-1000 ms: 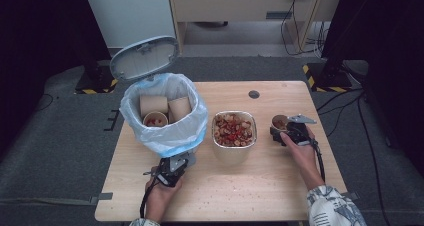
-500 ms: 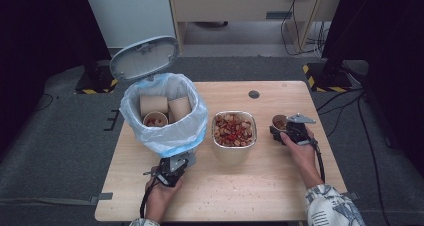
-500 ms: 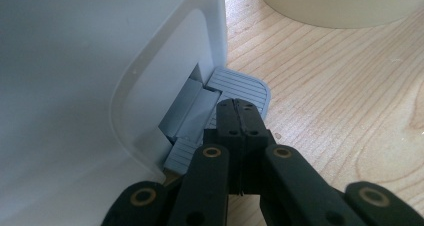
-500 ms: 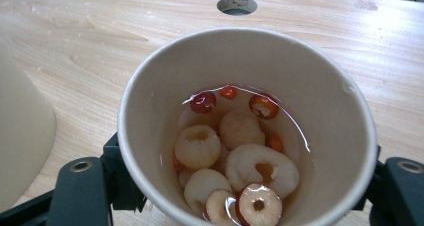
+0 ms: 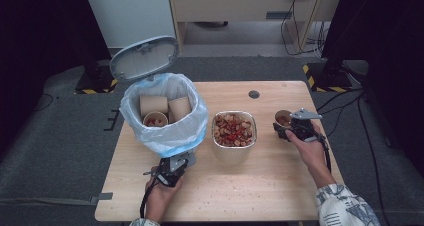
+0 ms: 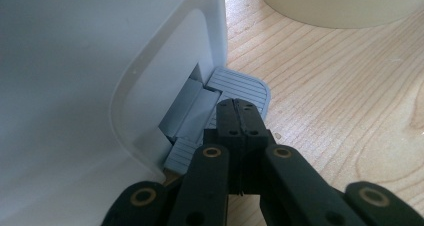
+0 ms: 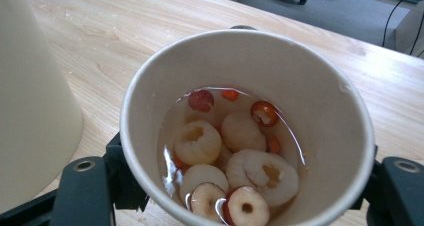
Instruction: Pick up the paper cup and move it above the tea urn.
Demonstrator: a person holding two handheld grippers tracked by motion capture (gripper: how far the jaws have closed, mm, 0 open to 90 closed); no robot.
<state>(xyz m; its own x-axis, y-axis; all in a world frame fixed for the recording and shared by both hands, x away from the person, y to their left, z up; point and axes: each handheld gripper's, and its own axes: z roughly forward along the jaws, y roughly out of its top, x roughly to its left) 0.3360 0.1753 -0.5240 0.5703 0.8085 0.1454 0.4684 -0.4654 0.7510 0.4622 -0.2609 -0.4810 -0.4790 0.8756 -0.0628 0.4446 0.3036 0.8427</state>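
Round paper cup [image 7: 247,131], smooth tan wall, clamped between right gripper [image 5: 295,128] jaws that have just been closing; inside, glossy pale fruit rings and red slices in clear syrup. Near right edge of pale wood-grain bench [image 5: 260,191]. Left gripper [image 6: 239,117] jaws together on ribbed grey pedal [image 6: 240,86] of white bin [image 5: 165,136]. Three cups inside its crinkled bag; one foil tray [image 5: 233,133]. Grey carpet around.
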